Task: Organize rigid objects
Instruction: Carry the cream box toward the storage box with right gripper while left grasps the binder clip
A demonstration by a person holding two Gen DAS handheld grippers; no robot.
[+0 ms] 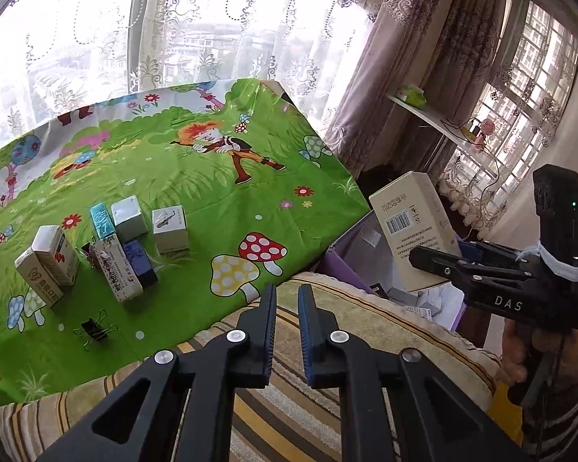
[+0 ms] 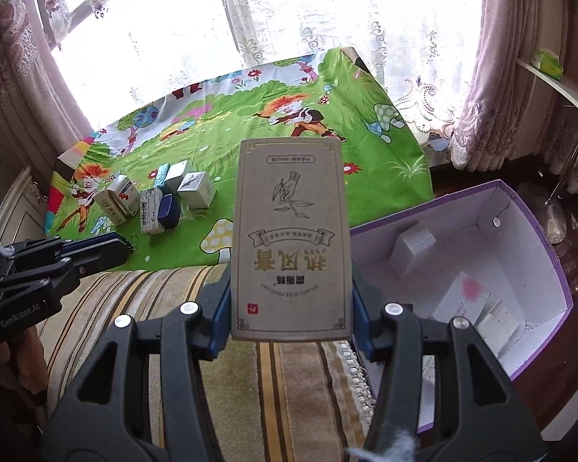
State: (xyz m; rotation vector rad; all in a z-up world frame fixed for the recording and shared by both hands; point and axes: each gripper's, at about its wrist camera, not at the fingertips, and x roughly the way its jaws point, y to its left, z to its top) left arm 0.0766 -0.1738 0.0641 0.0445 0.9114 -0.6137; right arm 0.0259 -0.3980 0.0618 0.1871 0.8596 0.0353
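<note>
My right gripper is shut on a tall beige carton with gold Chinese lettering, held upright over the striped cushion, left of the purple box. The carton and right gripper also show in the left wrist view. My left gripper is empty, its jaws a small gap apart, over the cushion's edge. Several small boxes stand clustered on the green cartoon cloth; the cluster also shows in the right wrist view.
The purple box holds several white cartons. A black binder clip lies on the cloth near its front edge. A striped cushion lies in front. A shelf and curtains stand at the right.
</note>
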